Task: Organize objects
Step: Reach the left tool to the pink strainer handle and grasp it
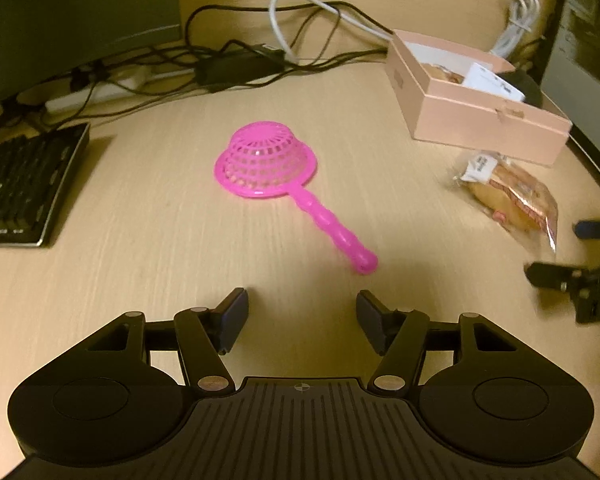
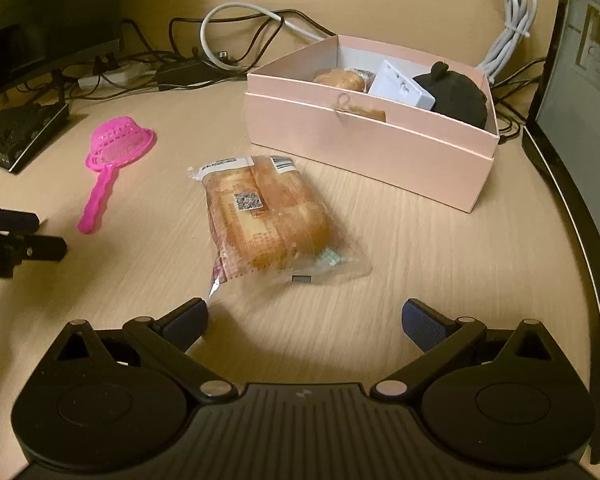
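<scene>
Bread pack [image 2: 266, 216] lies on the bench [image 2: 420, 260] directly ahead of the right gripper [image 2: 304, 318], its near end just beyond the fingertips. Its long axis runs roughly away from the gripper, toward the pink box [image 2: 364, 148] behind it. The right jaws are released and spread wider than the pack, with nothing between them.

Pink strainer [image 1: 266, 162] lies bowl-down ahead of the left gripper [image 1: 302, 318]. Its handle [image 1: 332, 228] points back toward that gripper and slightly to its right, the tip near the right-hand finger but apart from it. The left jaws are released, set narrower than the right pair, and grasp nothing.

Judgement: the right hand is nearer the bread, the left nearer the strainer; each would need only a short advance along its own line.

Count:
- one loose bread pack on the bench;
- one strainer;
- one open box, holding one more bread item [image 2: 340, 79], one white packet [image 2: 402, 88] and one black object [image 2: 456, 94];
- two grippers;
- one keyboard [image 1: 16, 184] at the left edge.
</scene>
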Motion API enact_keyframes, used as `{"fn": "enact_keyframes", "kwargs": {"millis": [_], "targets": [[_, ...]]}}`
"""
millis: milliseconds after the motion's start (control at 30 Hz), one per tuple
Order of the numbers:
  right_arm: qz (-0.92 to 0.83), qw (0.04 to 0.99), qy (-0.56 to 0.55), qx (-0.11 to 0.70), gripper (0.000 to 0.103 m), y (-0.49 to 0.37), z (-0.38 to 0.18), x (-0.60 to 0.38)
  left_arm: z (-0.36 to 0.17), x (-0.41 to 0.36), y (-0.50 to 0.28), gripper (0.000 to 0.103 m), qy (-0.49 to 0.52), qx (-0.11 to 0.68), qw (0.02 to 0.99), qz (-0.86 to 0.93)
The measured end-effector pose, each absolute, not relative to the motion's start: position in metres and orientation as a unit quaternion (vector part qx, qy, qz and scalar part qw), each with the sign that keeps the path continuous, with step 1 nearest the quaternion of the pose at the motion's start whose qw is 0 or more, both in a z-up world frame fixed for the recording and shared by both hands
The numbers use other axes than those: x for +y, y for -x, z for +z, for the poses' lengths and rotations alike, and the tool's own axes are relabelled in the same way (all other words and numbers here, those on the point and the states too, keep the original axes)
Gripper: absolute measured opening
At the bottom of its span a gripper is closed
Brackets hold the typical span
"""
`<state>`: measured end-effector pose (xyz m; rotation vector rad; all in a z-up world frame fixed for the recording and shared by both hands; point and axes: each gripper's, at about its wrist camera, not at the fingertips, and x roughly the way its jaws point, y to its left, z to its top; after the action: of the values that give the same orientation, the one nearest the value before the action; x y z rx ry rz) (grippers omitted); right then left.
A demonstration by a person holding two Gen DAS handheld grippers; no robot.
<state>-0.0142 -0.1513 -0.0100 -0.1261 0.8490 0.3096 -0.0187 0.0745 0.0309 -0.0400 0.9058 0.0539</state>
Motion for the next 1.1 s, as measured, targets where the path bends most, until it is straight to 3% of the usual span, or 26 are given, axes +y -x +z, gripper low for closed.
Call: {"fn": "enact_keyframes", "kwargs": {"millis": [667,1000,1067,1100], "targets": [[0.144,0.902,0.058,0.402,0.103,0.018,-0.012,-0.152,0.040,0.080,-0.017,0.066,0.200,0.386,0.898,0.069],[0.148,0.910,0.059,0.384,0.103,0.022,-0.015,-0.153,0.029,0.077,-0.044,0.065,0.139,0.398,0.903,0.090],[0.148,0.912,0.058,0.377,0.103,0.024,-0.016,-0.154,0.028,0.077,-0.047,0.058,0.131,0.396,0.904,0.089],[0.148,0.913,0.057,0.375,0.103,0.025,-0.016,-0.154,0.028,0.077,-0.048,0.046,0.126,0.395,0.906,0.087]]}}
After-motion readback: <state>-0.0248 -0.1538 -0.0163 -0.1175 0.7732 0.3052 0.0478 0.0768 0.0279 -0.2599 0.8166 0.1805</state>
